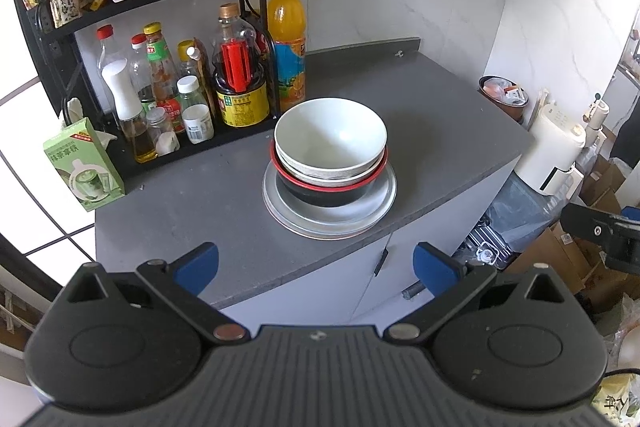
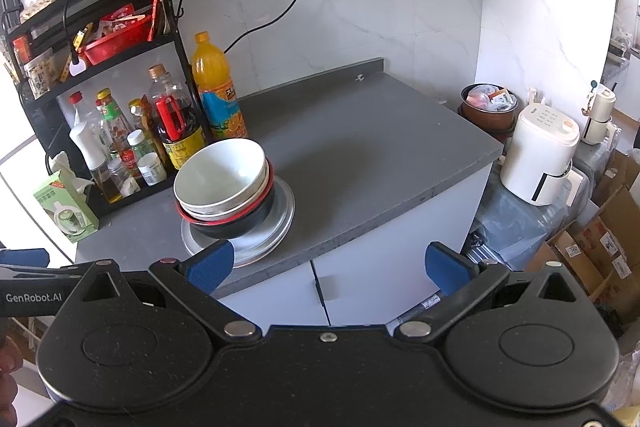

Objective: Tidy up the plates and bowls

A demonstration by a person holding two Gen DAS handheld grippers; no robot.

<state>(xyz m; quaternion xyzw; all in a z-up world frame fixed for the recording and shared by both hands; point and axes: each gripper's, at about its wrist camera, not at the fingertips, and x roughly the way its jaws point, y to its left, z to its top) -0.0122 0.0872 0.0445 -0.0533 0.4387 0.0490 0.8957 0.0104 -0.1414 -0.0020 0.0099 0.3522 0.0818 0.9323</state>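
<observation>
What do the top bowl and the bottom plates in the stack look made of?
Pale round top bowl: likely glazed ceramic or melamine, smooth with a soft highlight. Silvery round bottom plates: probably metal, perhaps stainless steel, given the grey brushed sheen and thin rims.
</observation>
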